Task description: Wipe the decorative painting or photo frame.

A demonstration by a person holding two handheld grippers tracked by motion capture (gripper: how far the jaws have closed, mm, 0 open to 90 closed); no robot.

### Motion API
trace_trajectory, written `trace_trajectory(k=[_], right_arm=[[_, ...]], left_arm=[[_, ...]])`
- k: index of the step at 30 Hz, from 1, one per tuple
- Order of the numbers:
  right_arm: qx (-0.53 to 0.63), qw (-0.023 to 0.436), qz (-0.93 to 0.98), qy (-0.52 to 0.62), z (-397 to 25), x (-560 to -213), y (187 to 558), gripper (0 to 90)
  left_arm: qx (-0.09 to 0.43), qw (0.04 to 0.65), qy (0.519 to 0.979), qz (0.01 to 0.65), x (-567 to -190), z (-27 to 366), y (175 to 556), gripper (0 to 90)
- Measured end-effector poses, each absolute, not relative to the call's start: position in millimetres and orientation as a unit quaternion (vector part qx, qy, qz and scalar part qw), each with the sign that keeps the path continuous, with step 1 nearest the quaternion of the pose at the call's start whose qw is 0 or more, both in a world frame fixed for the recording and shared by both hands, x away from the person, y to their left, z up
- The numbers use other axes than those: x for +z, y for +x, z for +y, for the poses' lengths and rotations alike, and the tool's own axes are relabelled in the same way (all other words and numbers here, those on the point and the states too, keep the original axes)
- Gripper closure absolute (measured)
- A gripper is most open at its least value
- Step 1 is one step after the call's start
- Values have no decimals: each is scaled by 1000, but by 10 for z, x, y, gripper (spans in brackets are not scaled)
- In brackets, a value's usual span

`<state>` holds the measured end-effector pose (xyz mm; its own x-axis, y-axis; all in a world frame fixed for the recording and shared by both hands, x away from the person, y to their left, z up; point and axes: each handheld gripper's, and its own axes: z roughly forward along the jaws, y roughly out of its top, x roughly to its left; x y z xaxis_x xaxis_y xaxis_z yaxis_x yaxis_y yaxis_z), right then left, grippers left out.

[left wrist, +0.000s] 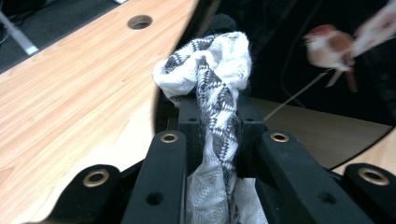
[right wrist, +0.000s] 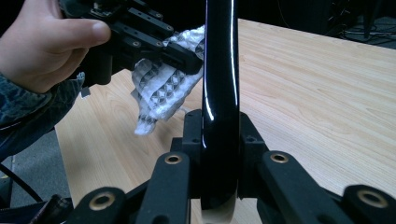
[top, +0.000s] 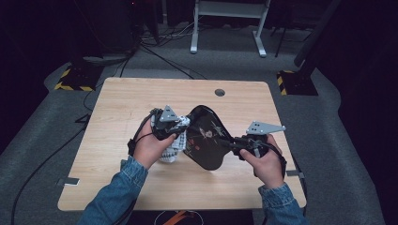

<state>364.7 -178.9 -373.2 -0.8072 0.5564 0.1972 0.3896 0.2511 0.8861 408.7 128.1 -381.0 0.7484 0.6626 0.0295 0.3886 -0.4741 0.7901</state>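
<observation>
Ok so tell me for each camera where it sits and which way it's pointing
High view: above the person's side, looking forward and down on the table; forearms, hands, left gripper, right gripper show.
Left gripper view: rides the left gripper, looking along jaws clamped on the patterned cloth at the black tray.
Right gripper view: rides the right gripper, jaws clamped on the tray's edge; the left hand shows.
All three share cloth and tray.

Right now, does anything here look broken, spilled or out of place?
Nothing stands out. The right gripper holds the glossy black painted tray on edge above the wooden table, while the left gripper presses a grey-and-white patterned cloth against it.
</observation>
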Motion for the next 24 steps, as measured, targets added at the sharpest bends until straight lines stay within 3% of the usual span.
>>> trace_trajectory(k=[10, 24], right_arm=[[531, 77, 789, 300, -1787, -3728, 3654, 788], [528, 77, 789, 304, -1778, -3718, 3659, 794]], left_arm=[[162, 413, 845, 298, -3823, 1215, 4031, 775], [138, 421, 862, 245, -3811, 817, 3752, 771]])
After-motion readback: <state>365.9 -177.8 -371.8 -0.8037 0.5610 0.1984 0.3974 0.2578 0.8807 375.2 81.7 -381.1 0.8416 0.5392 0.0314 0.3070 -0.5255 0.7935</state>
